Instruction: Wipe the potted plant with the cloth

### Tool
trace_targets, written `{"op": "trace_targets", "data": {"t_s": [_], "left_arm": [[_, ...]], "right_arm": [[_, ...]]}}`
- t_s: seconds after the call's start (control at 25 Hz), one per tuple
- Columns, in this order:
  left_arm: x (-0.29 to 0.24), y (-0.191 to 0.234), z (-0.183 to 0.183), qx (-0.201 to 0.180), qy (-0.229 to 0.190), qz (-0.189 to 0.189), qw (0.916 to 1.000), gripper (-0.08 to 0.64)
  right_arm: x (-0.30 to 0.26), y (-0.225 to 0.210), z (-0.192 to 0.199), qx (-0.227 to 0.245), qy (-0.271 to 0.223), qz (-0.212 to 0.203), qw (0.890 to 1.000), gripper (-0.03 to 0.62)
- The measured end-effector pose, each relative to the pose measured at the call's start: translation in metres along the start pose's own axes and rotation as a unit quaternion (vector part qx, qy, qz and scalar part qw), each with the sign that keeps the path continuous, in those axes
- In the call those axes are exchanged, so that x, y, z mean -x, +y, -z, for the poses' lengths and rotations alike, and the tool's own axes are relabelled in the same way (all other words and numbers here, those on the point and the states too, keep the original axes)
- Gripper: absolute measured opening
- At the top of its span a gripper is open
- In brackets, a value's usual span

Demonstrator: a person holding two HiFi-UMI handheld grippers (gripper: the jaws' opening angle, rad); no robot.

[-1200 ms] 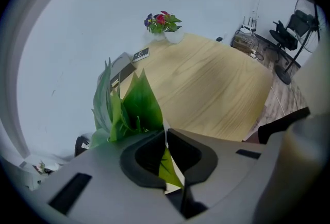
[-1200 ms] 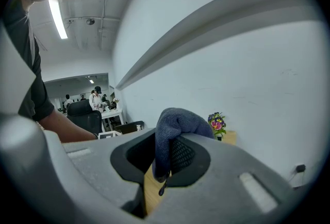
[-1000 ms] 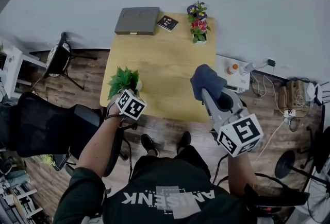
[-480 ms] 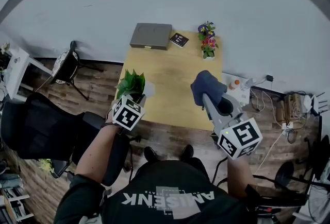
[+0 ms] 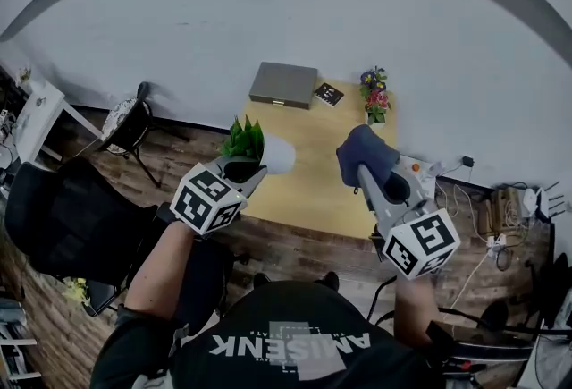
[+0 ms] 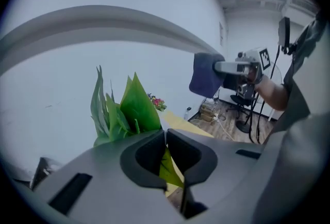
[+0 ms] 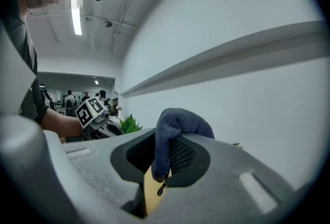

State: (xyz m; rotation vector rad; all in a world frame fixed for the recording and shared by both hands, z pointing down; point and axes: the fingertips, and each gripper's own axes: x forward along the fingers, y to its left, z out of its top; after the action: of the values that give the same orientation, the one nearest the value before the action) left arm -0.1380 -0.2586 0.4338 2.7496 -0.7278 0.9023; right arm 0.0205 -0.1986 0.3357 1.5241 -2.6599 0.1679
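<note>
Pale wall backs one wooden counter (image 5: 317, 186). One left hand-held gripper (image 5: 255, 168) is clenched on the single potted plant (image 5: 246, 139), tilted over the counter's left edge. One right hand-held gripper (image 5: 365, 171) clamps one blue cloth (image 5: 362, 153) over the counter's right edge.

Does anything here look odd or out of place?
Yes: the potted plant is tipped sideways in the left gripper, leaves one way and white pot the other, instead of standing on the table.

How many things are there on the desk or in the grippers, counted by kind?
Potted plants: 2, green plant, flowering plant
Blue cloth: 1
Grey case: 1
Dark booklet: 1
Total: 5
</note>
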Motion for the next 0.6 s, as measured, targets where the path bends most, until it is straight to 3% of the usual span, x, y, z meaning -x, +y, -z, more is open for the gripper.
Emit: {"op": "trace_targets", "data": {"t_s": [0.36,0.6], "left_arm": [[0.036,-0.024,-0.025,-0.009,-0.025,0.039,0.9989,0.018],[0.048,-0.055,-0.045,-0.006,-0.041,0.087,0.9954,0.018]], "right_arm": [[-0.002,0.03,-0.019,0.019,-0.008,-0.02,1.0,0.037],[-0.008,0.078,-0.029,0.038,-0.007,-0.091,0.995,0.037]]}}
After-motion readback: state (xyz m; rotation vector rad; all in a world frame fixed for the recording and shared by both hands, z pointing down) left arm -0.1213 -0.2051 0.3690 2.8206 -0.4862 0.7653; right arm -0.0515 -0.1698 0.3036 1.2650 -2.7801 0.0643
